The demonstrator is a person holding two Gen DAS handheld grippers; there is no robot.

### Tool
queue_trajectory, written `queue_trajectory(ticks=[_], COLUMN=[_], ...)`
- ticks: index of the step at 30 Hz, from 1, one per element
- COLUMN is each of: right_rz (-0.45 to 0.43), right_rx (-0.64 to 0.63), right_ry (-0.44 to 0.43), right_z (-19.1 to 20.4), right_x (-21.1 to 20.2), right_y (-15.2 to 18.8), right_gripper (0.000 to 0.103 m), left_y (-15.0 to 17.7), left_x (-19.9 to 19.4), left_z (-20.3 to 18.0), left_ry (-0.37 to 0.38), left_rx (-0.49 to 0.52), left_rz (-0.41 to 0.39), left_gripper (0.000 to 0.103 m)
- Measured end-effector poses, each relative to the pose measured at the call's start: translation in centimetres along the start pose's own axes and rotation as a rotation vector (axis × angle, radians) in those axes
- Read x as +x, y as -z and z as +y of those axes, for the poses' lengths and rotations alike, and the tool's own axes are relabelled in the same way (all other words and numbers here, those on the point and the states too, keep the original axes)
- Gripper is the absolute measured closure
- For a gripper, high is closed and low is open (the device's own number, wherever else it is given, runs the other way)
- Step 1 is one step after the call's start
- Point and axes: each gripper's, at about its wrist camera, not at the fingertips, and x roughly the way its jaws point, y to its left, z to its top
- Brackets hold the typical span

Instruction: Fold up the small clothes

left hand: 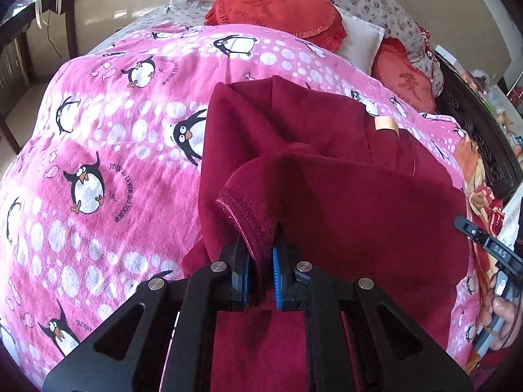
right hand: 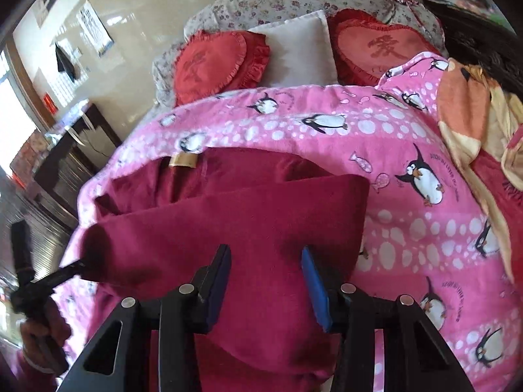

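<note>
A dark red fleece garment (left hand: 327,170) lies on a pink penguin blanket (left hand: 98,150), its near part doubled over the far part. A tan label (left hand: 385,123) shows near its far edge. My left gripper (left hand: 260,248) is shut on the garment's stitched hem, lifted at the left corner of the fold. In the right wrist view the garment (right hand: 228,228) and label (right hand: 183,160) lie ahead. My right gripper (right hand: 265,254) is open and empty, its fingers over the folded layer. The left gripper (right hand: 73,266) shows at the garment's left corner.
Red heart cushions (right hand: 215,65) and a white pillow (right hand: 294,49) lie at the bed's head. An orange patterned blanket (right hand: 474,114) is bunched at the right. Dark wooden furniture (left hand: 29,42) stands beside the bed on the left. The right gripper's handle (left hand: 500,261) is at the right edge.
</note>
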Motion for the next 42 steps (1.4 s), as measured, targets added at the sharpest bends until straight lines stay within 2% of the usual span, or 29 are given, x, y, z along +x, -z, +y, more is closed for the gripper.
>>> queue_trajectory(ticks=[2, 4, 6, 8, 10, 14, 17, 19, 20, 22, 24, 25, 28, 31, 34, 37, 39, 42], right_rz=[0.012, 0.015, -0.002, -0.012, 0.0, 0.044, 0.1, 0.076, 0.076, 0.07, 0.064, 0.051, -0.031, -0.077, -0.075, -0.002, 0.0, -0.016], right_rx=[0.032, 0.068, 0.078, 0.05, -0.004, -0.087, -0.092, -0.109, -0.085, -0.028, -0.022, -0.025, -0.025, -0.026, -0.04, -0.027, 0.013, 0.005], right_ry=[-0.01, -0.044, -0.066, -0.075, -0.09, -0.002, 0.073, 0.132, 0.119, 0.083, 0.091, 0.093, 0.019, -0.025, -0.007, 0.033, 0.009, -0.004], right_z=[-1.4, -2.1, -2.0, -1.2, 0.0, 1.3, 0.2, -0.5, -0.9, -1.7, -1.7, -1.5, -0.8, 0.3, 1.1, 0.5, 0.2, 0.6], right_x=[1.3, 0.8, -0.8, -2.3, -3.3, -3.1, -1.5, -0.9, -0.9, -1.6, -2.5, -3.2, -5.1, -5.1, -2.8, 0.4, 0.7, -1.3], right_y=[-0.3, -0.5, -0.3, 0.2, 1.0, 3.5, 5.3, 6.2, 6.4, 6.4, 6.2, 6.0, 4.6, 2.8, 1.7, 0.9, 0.5, 0.7], right_gripper=[0.086, 0.086, 0.083, 0.082, 0.081, 0.079, 0.08, 0.078, 0.073, 0.073, 0.073, 0.073, 0.073, 0.073, 0.073, 0.073, 0.073, 0.073], left_y=[-0.1, -0.3, -0.4, -0.3, -0.2, 0.0, 0.4, 0.9, 1.2, 1.6, 1.5, 1.4, 0.9, 0.2, -0.3, -0.6, -0.5, -0.3], left_x=[0.0, -0.5, -1.3, -2.6, -3.4, -3.5, -1.5, 0.5, 1.3, 1.6, 1.2, 0.9, 0.1, -0.3, 0.5, 2.4, 3.0, 2.8], left_z=[-0.1, -0.1, -0.1, 0.1, 0.4, 0.2, -0.2, -0.2, 0.0, 0.3, 0.4, 0.4, 0.7, 0.8, 0.3, -0.1, -0.1, 0.0], left_ry=[-0.008, -0.009, -0.019, -0.035, -0.032, -0.048, -0.079, -0.137, -0.151, -0.151, -0.143, -0.144, -0.153, -0.143, -0.156, -0.19, -0.192, -0.183], left_rx=[0.004, 0.016, 0.026, 0.024, 0.011, 0.02, 0.045, 0.058, 0.058, 0.046, 0.038, 0.036, 0.017, -0.016, -0.022, -0.002, -0.008, -0.019], left_rz=[0.009, 0.016, -0.011, -0.06, -0.098, -0.115, -0.076, -0.04, -0.017, -0.025, -0.027, -0.024, -0.055, -0.085, -0.071, -0.029, -0.016, -0.022], left_gripper=[0.092, 0.09, 0.08, 0.054, 0.048, 0.048, 0.048, 0.048, 0.048, 0.047, 0.047, 0.047, 0.047, 0.047, 0.047, 0.047, 0.047, 0.047])
